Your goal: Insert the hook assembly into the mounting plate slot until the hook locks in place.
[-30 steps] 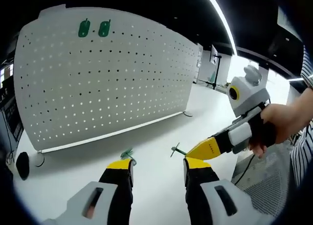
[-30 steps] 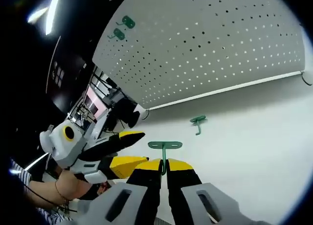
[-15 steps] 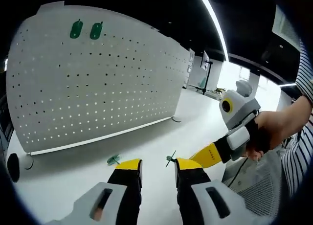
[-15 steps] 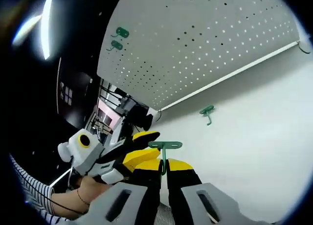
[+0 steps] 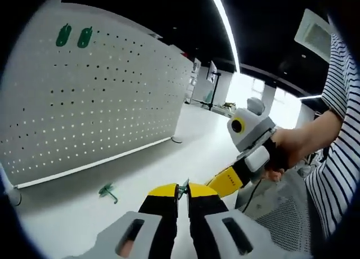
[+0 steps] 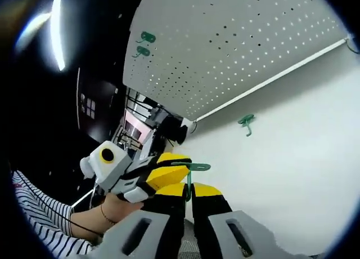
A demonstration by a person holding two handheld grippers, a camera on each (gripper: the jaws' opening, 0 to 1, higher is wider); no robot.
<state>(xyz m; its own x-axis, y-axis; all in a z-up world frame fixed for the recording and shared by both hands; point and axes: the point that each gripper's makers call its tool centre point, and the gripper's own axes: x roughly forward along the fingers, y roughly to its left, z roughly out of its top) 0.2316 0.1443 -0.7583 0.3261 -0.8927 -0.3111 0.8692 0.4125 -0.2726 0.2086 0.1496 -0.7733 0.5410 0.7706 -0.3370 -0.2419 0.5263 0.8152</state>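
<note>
Gripping green hook (image 6: 189, 174), right tongs (image 6: 189, 192)

You have a white table (image 5: 62, 219) under it all. A long bright light (image 5: 223, 23) runs across the dark ceiling above you. Your striped sleeve (image 5: 333, 174) is on one side, with grey mesh (image 5: 277, 213) just below it. In the right gripper view, a pink glowing screen (image 6: 134, 127) sits among dark shelves, far back.

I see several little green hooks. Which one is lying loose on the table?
The green hook lying alone on the white table below the pegboard. Two others hang high on the board, and one is pinched in the right gripper.
</note>
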